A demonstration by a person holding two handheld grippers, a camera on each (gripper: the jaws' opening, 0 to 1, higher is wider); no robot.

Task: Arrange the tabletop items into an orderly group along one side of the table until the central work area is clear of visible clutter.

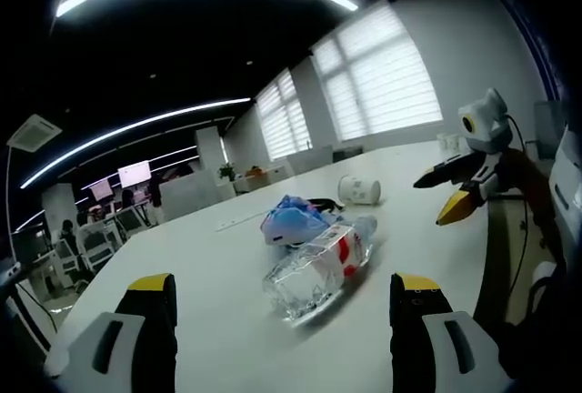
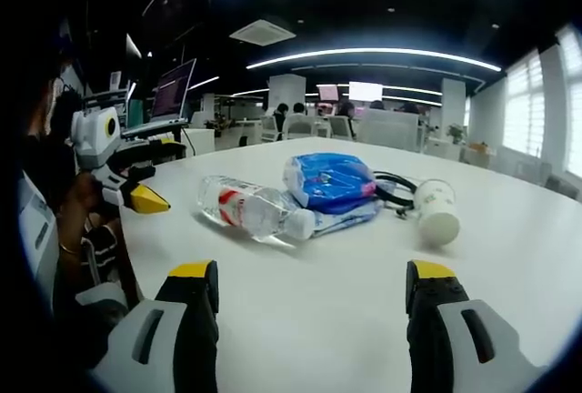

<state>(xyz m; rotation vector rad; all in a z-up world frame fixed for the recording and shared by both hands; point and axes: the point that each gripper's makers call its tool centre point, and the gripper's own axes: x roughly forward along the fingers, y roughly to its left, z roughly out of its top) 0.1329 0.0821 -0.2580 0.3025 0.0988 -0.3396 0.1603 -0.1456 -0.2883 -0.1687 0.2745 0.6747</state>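
A plastic bottle (image 1: 318,268) lies ahead of both released, empty hand-held grippers (image 1: 284,307) (image 2: 311,293) on the white surface (image 2: 346,311) in an office.

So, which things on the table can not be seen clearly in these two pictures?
- Black cable, right gripper view: partly hidden behind the blue packet.
- Bottle label, both views: print too small to read.
- Paper cup, left gripper view: too small for detail.
- Thin white strip, left gripper view: too small to identify.
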